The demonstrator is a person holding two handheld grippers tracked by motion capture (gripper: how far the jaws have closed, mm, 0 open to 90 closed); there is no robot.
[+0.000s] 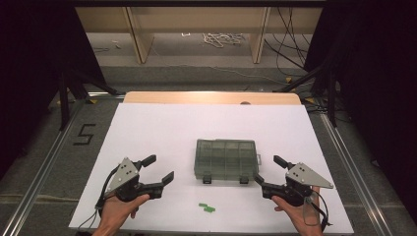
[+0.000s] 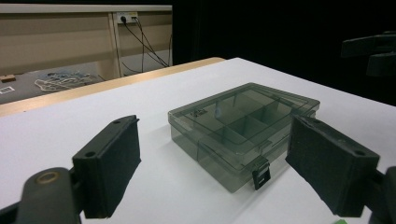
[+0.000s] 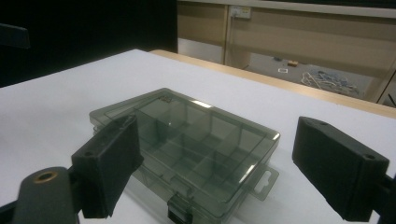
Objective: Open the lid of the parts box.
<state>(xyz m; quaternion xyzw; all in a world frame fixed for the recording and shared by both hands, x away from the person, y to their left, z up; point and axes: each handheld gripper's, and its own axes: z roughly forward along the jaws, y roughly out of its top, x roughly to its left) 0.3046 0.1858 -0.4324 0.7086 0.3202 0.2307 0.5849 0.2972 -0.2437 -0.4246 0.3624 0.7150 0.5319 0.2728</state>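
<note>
I am holding my left gripper (image 1: 158, 168) and right gripper (image 1: 270, 170) wide apart and empty on either side of the compartment box (image 1: 225, 159). The box is sitting closed on the white table (image 1: 147, 128), with small green pieces (image 1: 207, 207) lying just in front.

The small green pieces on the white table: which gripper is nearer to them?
Left. The left gripper is just up-left of the green pieces; the right gripper is farther, up-right.

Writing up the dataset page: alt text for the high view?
A closed smoky plastic compartment box sits mid-table on white paper, flanked by hand-held left claw and right claw, both open. Small green pieces lie nearer the person.
</note>
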